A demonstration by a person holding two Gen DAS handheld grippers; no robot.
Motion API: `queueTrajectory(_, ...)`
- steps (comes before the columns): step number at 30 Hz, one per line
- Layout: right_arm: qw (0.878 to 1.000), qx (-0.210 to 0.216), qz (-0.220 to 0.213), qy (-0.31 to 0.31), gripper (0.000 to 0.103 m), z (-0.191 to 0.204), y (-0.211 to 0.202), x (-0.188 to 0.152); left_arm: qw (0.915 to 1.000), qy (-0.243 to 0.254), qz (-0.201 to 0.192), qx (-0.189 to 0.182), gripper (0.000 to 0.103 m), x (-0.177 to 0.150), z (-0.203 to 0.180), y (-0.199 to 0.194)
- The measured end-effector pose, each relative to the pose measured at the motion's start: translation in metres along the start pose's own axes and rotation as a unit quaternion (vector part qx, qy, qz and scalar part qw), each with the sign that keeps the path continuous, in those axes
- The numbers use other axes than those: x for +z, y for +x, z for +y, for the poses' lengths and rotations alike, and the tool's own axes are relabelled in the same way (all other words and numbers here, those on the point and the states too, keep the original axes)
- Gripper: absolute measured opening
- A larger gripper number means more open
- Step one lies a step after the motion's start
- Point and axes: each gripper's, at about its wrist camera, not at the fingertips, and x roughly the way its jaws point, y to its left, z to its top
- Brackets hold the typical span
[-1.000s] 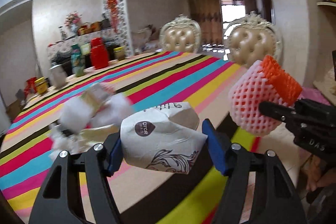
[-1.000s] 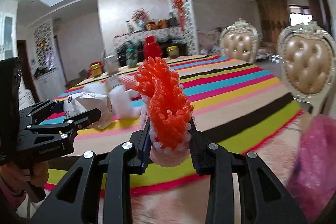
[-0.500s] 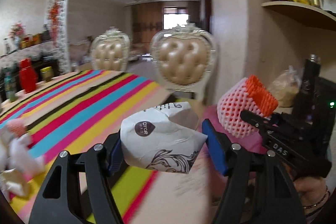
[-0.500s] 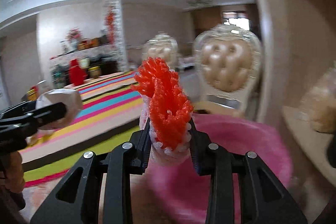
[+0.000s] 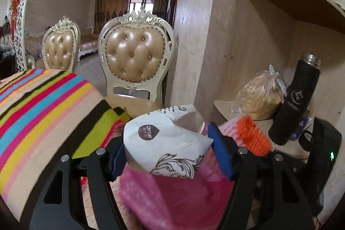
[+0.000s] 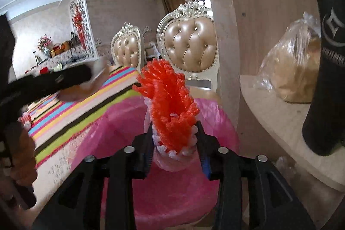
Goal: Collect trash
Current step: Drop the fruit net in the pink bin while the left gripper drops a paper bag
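While the left gripper (image 5: 168, 152) clamps a crumpled bag (image 5: 166, 143), the right gripper's (image 6: 173, 139) jaws, just widening, flank an upright foam net (image 6: 170, 111); only its view shows flowers (image 6: 44, 41).

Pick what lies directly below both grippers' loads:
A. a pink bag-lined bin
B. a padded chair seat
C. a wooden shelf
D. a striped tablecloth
A: the crumpled paper cup and the foam fruit net both hang over the pink bin liner.

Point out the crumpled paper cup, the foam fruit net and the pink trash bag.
crumpled paper cup (image 5: 166, 143), left wrist view, on its white printed side.
foam fruit net (image 6: 172, 113), right wrist view, on its orange frilled end.
pink trash bag (image 6: 172, 197), right wrist view, on its inner lining.
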Motion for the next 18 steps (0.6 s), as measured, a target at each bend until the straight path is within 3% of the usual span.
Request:
queueTrajectory(4,1.000,0.005,0.010,0.001,0.076,0.004,0.011,-0.006,0.9990,-0.027,0.029,-0.020,0.078,0.002,0.005,0.028)
queueTrajectory(8,1.000,0.001,0.004,-0.007,0.076,0.010,0.006,-0.007,0.9992,-0.038,0.015,0.001,0.080,0.005,0.022,0.015)
queueTrajectory(14,1.000,0.010,-0.007,-0.001,0.076,0.018,-0.006,-0.004,0.9928,-0.031,-0.028,0.112,0.092,0.002,0.059,-0.041)
queueTrajectory(16,1.000,0.019,-0.010,-0.004,0.077,0.027,-0.008,-0.004,0.9866,-0.022,-0.035,0.158,0.099,-0.007,0.072,-0.065)
queueTrajectory(18,0.999,0.032,-0.011,-0.010,0.079,0.042,-0.012,-0.003,0.9802,-0.015,-0.042,0.193,0.099,-0.017,0.082,-0.087)
